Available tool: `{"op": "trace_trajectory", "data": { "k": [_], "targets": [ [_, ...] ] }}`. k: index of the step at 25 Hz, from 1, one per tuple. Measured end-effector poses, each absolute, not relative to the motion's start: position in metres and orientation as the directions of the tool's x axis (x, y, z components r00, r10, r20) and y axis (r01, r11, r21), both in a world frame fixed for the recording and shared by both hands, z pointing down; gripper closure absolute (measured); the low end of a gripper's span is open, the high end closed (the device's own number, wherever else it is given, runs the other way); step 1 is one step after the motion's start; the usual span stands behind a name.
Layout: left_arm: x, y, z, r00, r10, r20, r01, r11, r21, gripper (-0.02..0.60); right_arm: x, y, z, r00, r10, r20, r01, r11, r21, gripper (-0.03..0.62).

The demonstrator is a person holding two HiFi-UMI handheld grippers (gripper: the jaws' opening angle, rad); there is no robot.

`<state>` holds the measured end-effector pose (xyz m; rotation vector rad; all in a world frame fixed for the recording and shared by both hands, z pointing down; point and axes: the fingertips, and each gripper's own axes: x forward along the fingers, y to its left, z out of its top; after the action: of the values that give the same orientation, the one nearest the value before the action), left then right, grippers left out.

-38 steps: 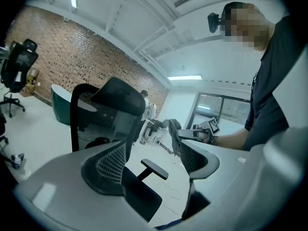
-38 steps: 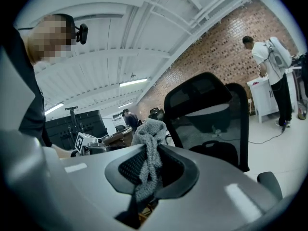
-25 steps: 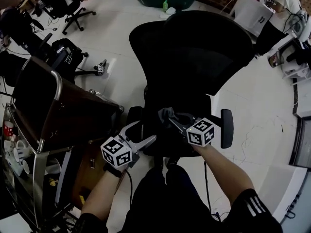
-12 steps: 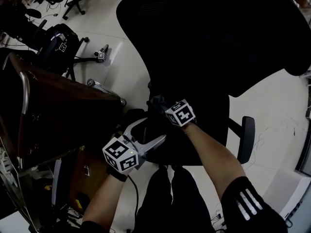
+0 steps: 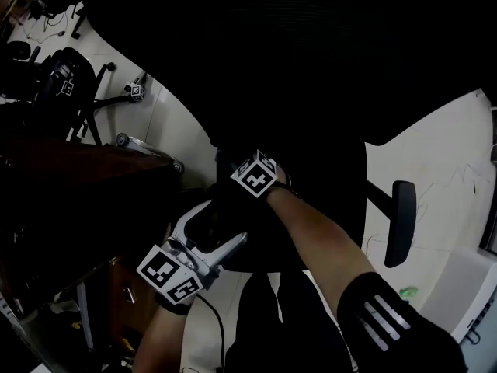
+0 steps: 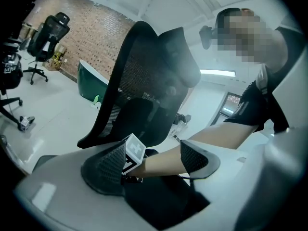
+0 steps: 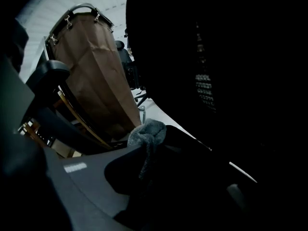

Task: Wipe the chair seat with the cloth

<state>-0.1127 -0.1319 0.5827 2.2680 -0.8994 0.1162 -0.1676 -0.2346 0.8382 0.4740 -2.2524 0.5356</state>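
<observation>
The black office chair fills the head view, its mesh back [image 5: 311,61] on top and its seat [image 5: 326,208] below. My right gripper [image 5: 231,162] lies low at the seat's left side, its marker cube toward me. It is shut on a grey cloth [image 7: 148,131], which bunches out between the jaws of the right gripper [image 7: 149,153] against the dark seat. My left gripper [image 5: 227,222] hangs open at the seat's near left corner, holding nothing. In the left gripper view, the right forearm and cube [image 6: 134,150] pass between the open left gripper [image 6: 154,162].
A brown wood-and-metal cabinet [image 5: 93,177] stands close on the left, its brown panel [image 7: 98,76] right beside the cloth. The chair's right armrest [image 5: 401,222] sticks out over white floor. Another chair's base [image 5: 70,92] and a small marked cube [image 5: 136,92] sit far left.
The right gripper with the cloth has slid left across the seat, toward its left side. The head camera has come much closer to the chair. The left gripper stays open, little moved.
</observation>
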Motion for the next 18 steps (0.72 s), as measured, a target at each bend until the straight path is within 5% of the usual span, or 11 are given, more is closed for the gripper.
{"op": "trace_trajectory", "data": {
  "k": [7, 18],
  "targets": [
    [-0.091, -0.140, 0.581, 0.768, -0.557, 0.315, -0.623, -0.536, 0.570, 0.198, -0.132, -0.234, 0.845, -0.608, -0.157, 0.778, -0.480, 0.854, -0.202, 0.543],
    [-0.032, -0.130, 0.576, 0.816, -0.494, 0.300, -0.564, -0.566, 0.602, 0.198, 0.085, -0.240, 0.862, -0.342, -0.207, 0.917, -0.663, 0.745, -0.079, 0.543]
  ]
}}
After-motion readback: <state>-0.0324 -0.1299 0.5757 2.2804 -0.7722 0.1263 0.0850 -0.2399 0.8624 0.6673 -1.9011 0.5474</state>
